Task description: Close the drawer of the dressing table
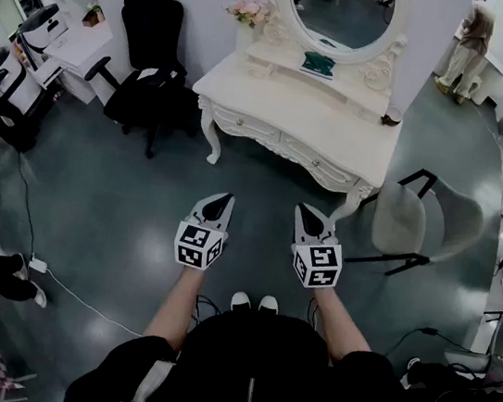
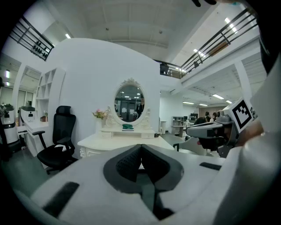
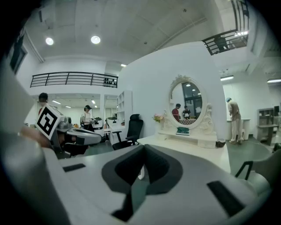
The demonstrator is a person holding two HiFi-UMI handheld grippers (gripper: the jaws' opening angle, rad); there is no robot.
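The white dressing table (image 1: 312,111) with its oval mirror (image 1: 341,7) stands ahead of me across a stretch of dark floor. Its drawer fronts (image 1: 318,166) run along the near edge, and from here I cannot tell whether one stands out. My left gripper (image 1: 219,200) and right gripper (image 1: 309,211) hover side by side at waist height, well short of the table. Both are shut with nothing between the pads. The left gripper view shows the left gripper (image 2: 141,146) with its jaws together and the table (image 2: 109,141) beyond. The right gripper (image 3: 144,147) looks the same, facing the table (image 3: 197,147).
A black office chair (image 1: 151,59) stands left of the table and a grey chair (image 1: 408,219) at its right corner. Pink flowers (image 1: 247,9) and a teal item (image 1: 318,63) sit on the table. A person (image 1: 469,41) stands at the back right. A cable (image 1: 69,295) crosses the floor at left.
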